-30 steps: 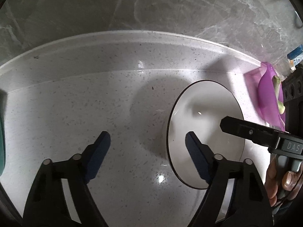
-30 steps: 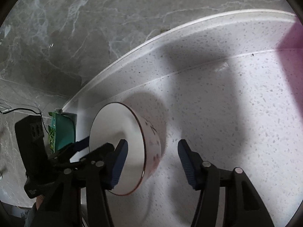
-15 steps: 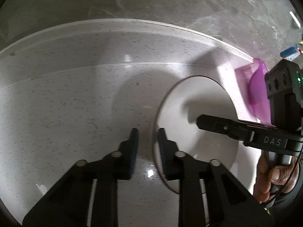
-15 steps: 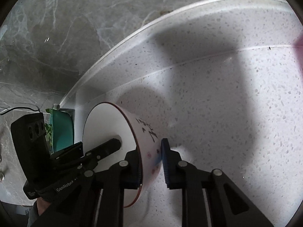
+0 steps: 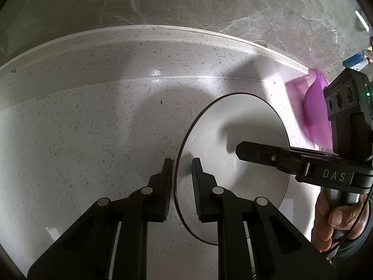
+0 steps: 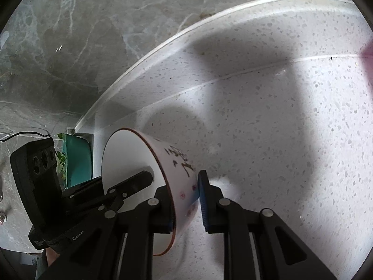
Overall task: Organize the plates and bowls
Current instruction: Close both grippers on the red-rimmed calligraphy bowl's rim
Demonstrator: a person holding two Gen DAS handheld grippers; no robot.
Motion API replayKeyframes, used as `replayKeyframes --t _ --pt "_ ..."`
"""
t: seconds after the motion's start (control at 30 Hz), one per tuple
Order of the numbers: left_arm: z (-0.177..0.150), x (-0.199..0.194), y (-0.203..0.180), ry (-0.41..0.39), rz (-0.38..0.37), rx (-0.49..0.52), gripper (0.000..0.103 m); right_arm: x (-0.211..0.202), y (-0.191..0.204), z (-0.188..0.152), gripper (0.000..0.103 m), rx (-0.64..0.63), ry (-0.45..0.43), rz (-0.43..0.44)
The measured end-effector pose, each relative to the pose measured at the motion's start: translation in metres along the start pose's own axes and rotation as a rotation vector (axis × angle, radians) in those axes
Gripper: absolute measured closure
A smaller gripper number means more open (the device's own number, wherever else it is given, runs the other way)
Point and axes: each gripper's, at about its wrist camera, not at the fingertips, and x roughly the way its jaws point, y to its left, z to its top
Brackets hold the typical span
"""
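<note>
A white bowl (image 5: 235, 126) with a thin dark rim stands on the speckled white counter (image 5: 93, 140). Black writing and pink flowers mark its outer wall (image 6: 184, 163). My left gripper (image 5: 181, 182) is shut on the bowl's left rim, one pad inside and one outside. My right gripper (image 6: 186, 200) is shut on the opposite wall in the same way. In the left wrist view a finger (image 5: 256, 151) of the right gripper reaches into the bowl. A left gripper finger (image 6: 132, 182) shows inside the bowl in the right wrist view.
A grey marble wall (image 5: 186, 0) rises behind the counter's raised back edge. A translucent purple container (image 5: 314, 116) stands right of the bowl by the wall. A teal tub (image 6: 78, 161) with green leaves stands to its left. A person's hand (image 5: 338, 219) holds the right gripper.
Both grippers went from wide open to shut on the bowl's rim, one on each side. The left gripper shifted over to the rim as it closed.
</note>
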Motion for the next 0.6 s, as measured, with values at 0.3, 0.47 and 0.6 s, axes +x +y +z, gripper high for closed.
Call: replayKeyframes --t 0.3,0.47,0.6 --pt "-0.006 -0.004 0.001 0.016 -0.004 -0.024 0.088 0.001 0.002 -0.002 0.083 0.022 0.010 0.004" --pt "-0.006 -0.008 0.002 0.015 -0.013 -0.030 0.088 0.000 0.005 -0.004 0.083 0.027 0.014 0.005" --pt "-0.010 -0.016 0.004 0.014 -0.017 -0.032 0.088 -0.003 0.009 -0.005 0.083 0.026 0.014 0.008"
